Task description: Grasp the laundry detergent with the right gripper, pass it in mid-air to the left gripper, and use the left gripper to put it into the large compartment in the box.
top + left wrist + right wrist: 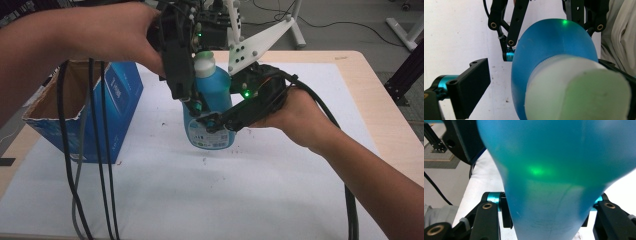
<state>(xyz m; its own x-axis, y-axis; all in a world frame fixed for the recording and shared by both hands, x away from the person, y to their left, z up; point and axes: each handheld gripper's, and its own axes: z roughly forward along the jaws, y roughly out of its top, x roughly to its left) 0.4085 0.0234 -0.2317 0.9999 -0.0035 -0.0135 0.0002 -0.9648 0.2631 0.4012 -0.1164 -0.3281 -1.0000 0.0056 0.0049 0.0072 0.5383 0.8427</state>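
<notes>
A blue bottle (214, 95) with a white cap (204, 64) is held upright just above the white sheet. My right gripper (212, 109) comes in from the right and is shut on the bottle's lower body; its jaws press both sides of the bottle (549, 170) in the right gripper view (546, 217). My left gripper (192, 94) reaches down from above around the cap and neck. In the left gripper view (546, 85) its left finger (471, 87) stands clear of the cap (574, 90), so it is open. Behind the bottle (554, 45) the right gripper's linkage (509, 37) shows.
An open blue cardboard box (117, 95) stands at the left on the white sheet (225, 190) covering the wooden table (385, 110). Black cables (82, 150) hang from the left hand across the box front. The right gripper's cable (350, 200) trails along the right forearm.
</notes>
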